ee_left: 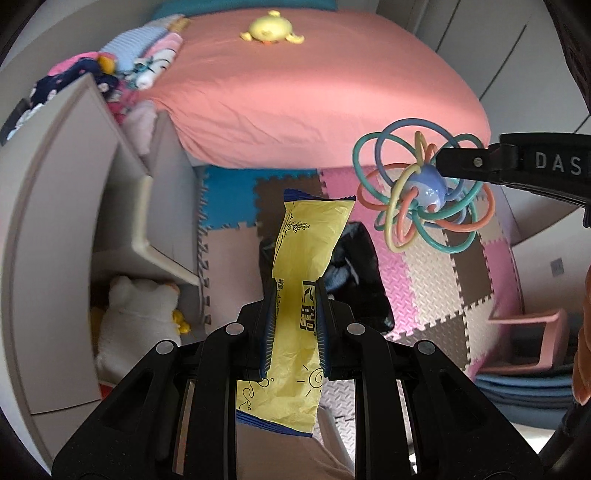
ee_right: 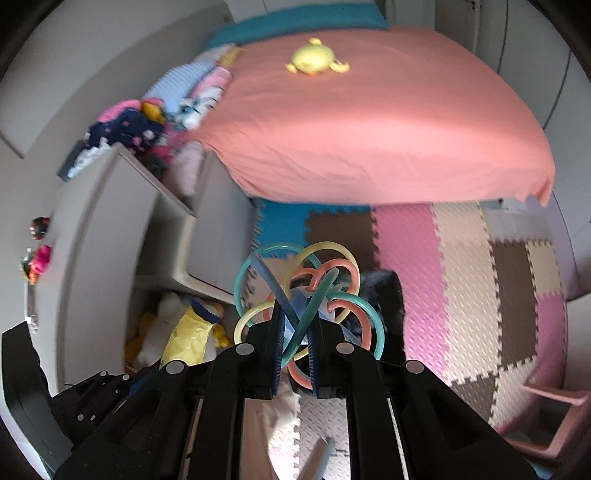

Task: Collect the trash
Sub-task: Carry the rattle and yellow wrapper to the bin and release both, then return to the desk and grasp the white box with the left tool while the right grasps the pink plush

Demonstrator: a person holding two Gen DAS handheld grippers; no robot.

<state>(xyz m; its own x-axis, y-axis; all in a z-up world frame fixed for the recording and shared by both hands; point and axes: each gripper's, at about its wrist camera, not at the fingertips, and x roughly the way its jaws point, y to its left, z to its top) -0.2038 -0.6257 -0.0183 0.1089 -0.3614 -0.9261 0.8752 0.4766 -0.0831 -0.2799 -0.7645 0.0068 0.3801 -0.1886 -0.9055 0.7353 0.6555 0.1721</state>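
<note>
While the left gripper [ee_left: 294, 325] has its jaws pressed in on a yellow snack wrapper [ee_left: 295, 295], pinching it across the middle so both ends stick out free, the right gripper [ee_right: 295, 350] is closed on the tubes of a loop rattle toy [ee_right: 306, 299], whose coloured rings fan out past the fingertips. From the left wrist view the toy [ee_left: 421, 192] hangs in the air to the right of the wrapper, held by the right gripper's black finger [ee_left: 480, 166], apart from the wrapper and not touching it.

Below both tools lies a black bag [ee_left: 354, 273] on the foam puzzle mat [ee_left: 443, 280]; whether its mouth is open cannot be told. To the left, close by, stands a grey cabinet [ee_left: 74, 184] with a door swung out [ee_left: 166, 214] and a white plush toy [ee_left: 136, 310] in its lower compartment. Ahead, the edge of the pink bed [ee_left: 314, 110] overhangs the mat, with a yellow plush duck [ee_left: 269, 29] well back on it. A pink stool [ee_left: 532, 339] sits at the right, leaving open mat between it and the bag.
</note>
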